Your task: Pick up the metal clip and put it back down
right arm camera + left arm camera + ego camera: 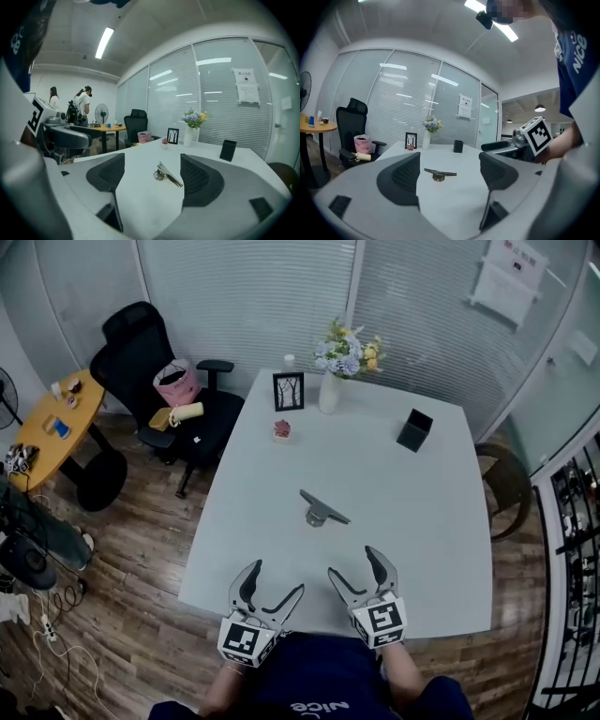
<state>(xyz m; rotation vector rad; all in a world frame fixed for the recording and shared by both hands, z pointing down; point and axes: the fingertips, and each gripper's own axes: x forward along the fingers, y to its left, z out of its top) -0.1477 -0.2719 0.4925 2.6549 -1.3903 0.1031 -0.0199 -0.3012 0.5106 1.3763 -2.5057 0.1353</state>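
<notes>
You are holding both grippers low over the near edge of the white table point(422, 521), side by side, each pointing away from you across the tabletop and tipping only slightly downward. Your left gripper point(276, 579) is standing with its jaws wide apart, gripping nothing and touching nothing; its own view is showing only bare tabletop between the dark pads. Your right gripper point(354, 563) is doing the same: jaws spread wide, nothing between them but open table, pads clear of everything. Your hands are sitting just behind the marker cubes, close to your body. The metal clip point(322, 509) is lying free on the table a little beyond both grippers, roughly along the line between them, apart from either pair of jaws. Farther on, a small pink thing point(282, 430), possibly a little potted plant though it is too small to be sure, is standing near a black picture frame point(288, 391). A white vase of flowers point(330, 390) is standing beside the frame at the far edge, and a black box point(413, 430) is sitting to the right of it.
</notes>
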